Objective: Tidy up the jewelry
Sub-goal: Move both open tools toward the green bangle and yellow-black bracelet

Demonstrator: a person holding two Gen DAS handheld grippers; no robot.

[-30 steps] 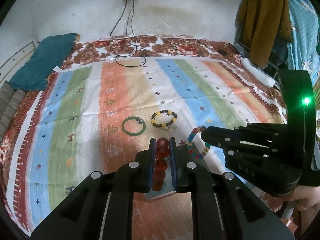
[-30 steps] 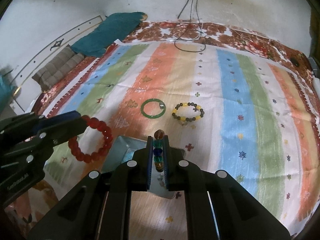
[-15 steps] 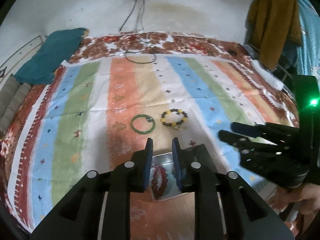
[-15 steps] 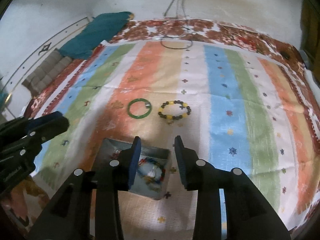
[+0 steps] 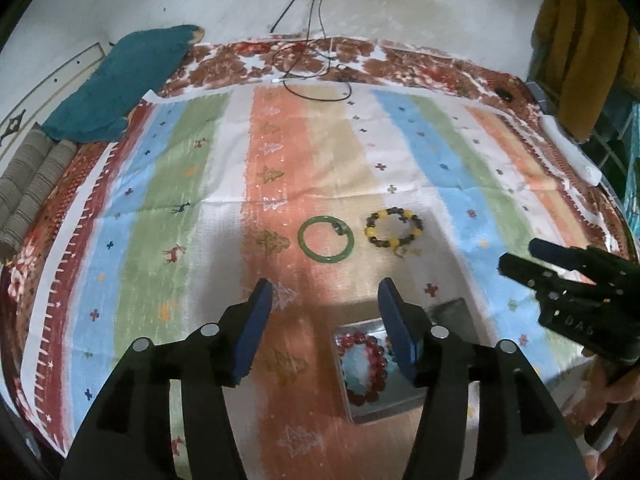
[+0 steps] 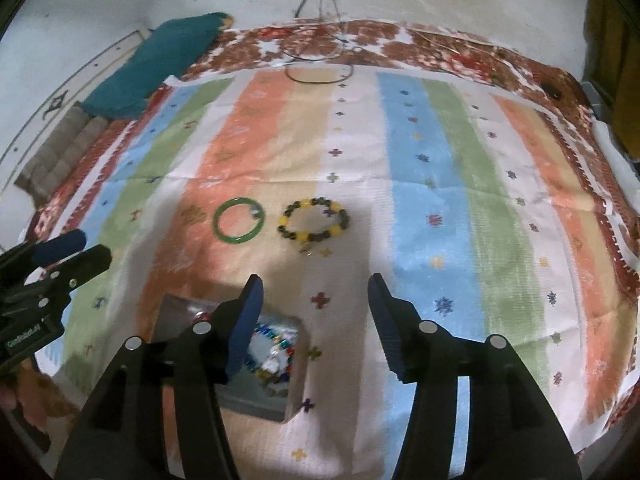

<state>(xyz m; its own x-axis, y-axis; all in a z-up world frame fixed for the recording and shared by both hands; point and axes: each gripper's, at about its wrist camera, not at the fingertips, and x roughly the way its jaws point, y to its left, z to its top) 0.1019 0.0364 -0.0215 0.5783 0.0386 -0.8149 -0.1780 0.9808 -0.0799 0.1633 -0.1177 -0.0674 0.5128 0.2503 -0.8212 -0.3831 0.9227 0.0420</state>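
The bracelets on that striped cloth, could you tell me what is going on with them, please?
A person is sorting bracelets into a small metal tin with two handheld grippers. The red bead bracelet and a multicoloured bead bracelet lie in the tin. The left gripper and right gripper hover above it, jaws opening with nothing between them. A green bangle and a yellow-and-dark bead bracelet lie on the cloth.

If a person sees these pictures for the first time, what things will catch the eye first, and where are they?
First comes the bright striped cloth covering the bed. Near its middle a green bangle and a yellow and dark bead bracelet lie side by side, apart. Nearer the cameras, a small metal box holds a red bead bracelet, while the left gripper and right gripper are opening with nothing between their fingers.
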